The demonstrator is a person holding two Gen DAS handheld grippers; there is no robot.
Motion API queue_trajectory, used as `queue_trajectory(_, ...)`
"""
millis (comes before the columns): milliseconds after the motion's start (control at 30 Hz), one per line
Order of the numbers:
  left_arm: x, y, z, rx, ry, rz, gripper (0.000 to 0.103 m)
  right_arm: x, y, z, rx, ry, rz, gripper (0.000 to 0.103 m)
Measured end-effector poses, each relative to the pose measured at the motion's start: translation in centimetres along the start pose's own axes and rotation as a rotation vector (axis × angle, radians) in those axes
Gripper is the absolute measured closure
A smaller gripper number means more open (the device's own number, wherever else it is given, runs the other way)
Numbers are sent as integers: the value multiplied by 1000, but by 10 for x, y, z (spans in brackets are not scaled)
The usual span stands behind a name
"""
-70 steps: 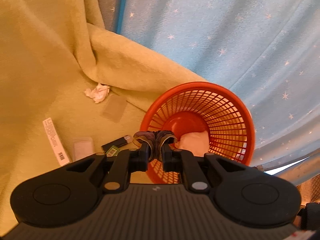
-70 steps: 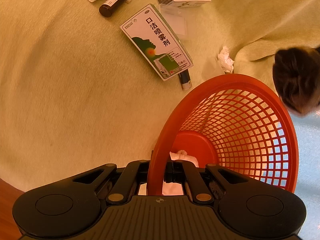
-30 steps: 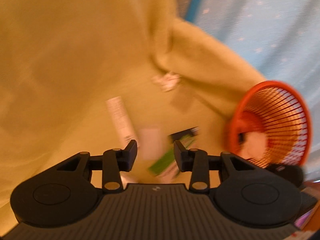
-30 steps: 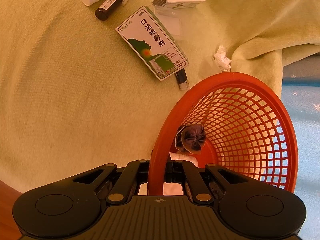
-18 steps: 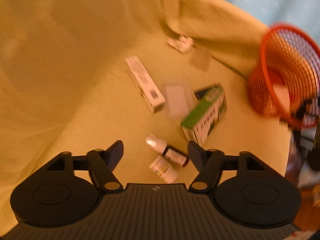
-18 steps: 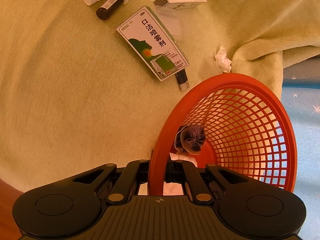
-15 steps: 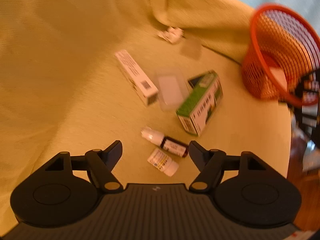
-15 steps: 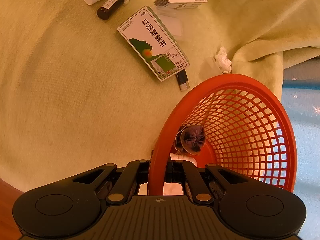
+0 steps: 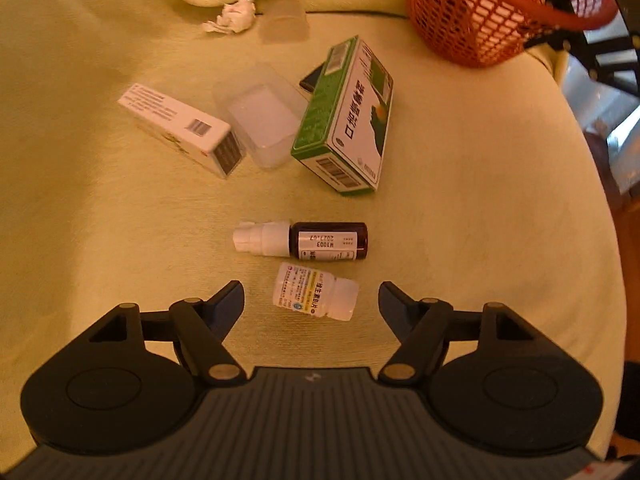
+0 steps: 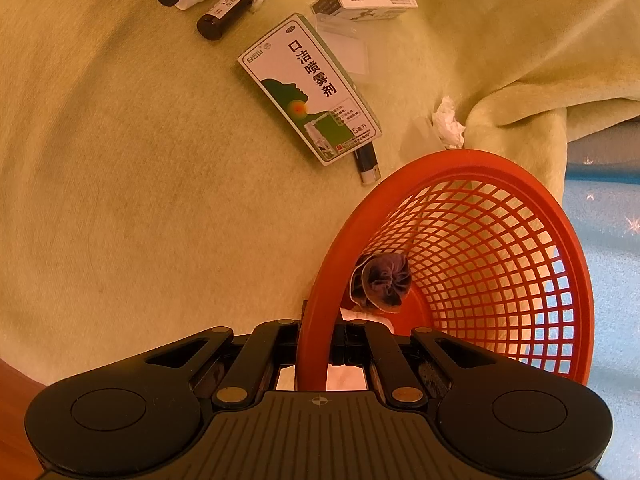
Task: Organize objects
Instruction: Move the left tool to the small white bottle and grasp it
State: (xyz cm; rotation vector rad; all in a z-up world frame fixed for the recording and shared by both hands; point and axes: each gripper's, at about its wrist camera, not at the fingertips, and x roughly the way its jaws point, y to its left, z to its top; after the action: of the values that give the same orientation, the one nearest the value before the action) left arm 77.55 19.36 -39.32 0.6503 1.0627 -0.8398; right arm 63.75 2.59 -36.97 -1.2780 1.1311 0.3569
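My left gripper (image 9: 311, 294) is open just above a small white pill bottle (image 9: 316, 291) that lies between its fingertips on the yellow-green blanket. A brown spray bottle (image 9: 304, 239) with a white nozzle lies just beyond it. Farther off lie a green-and-white box (image 9: 348, 120), a white box (image 9: 180, 128) and a clear plastic case (image 9: 262, 114). My right gripper (image 10: 318, 338) is shut on the rim of the red mesh basket (image 10: 500, 248). Inside the basket sit a dark bunched cloth (image 10: 384, 278) and something white under it.
A crumpled tissue (image 9: 234, 20) lies at the blanket fold, beside a small clear lid (image 9: 286, 20). A dark pen-like item (image 10: 366, 160) pokes out from under the green box. The blanket's edge drops off to the right, with a wooden floor and clutter beyond.
My left gripper let the dark cloth fall into the basket, opened wide, and swung left and down over the two small bottles. The right gripper kept its hold on the basket rim.
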Motion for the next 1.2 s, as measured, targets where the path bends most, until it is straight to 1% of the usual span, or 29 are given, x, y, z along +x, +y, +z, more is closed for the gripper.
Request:
queue_trajectory(67,2,1,0,4,2,-2,43,0,0,0,0,0,0,102)
queue_trajectory(133,4,1,-1,20,9,3,48,0,0,0,-1,-1,0,102)
queue_trajectory(300,7,-4,-1,87,22,14,51,0,0,0,-4,-2,1,102)
queue_trajectory(400,8,-4,0,103,35,10,60,0,0,1,-5,-2,1,102)
queue_trajectory(467,8,-3,1,86,48,7,61,0,0,1,-7,-2,0,102)
queue_trajectory(533,4,0,2,32,55,0,62,-1,0,1,-7,-2,0,102)
queue_trajectory(633,-8,9,8,-130,56,-5,62,0,0,1,-8,-2,-2,102)
queue_trajectory(700,-20,11,15,-216,47,2,62,-1,0,1,-6,-1,-3,102)
queue_trajectory(833,-44,10,35,-410,37,11,62,-1,1,1,-4,-2,-7,102)
queue_trajectory(900,-54,10,47,-490,40,9,62,0,2,1,-2,-2,-7,102)
queue_trajectory(1100,-89,10,76,-644,4,-9,62,0,1,0,-6,-4,-8,102)
queue_trajectory(1200,-105,11,92,-679,-17,-12,62,0,2,0,-2,-4,-8,102)
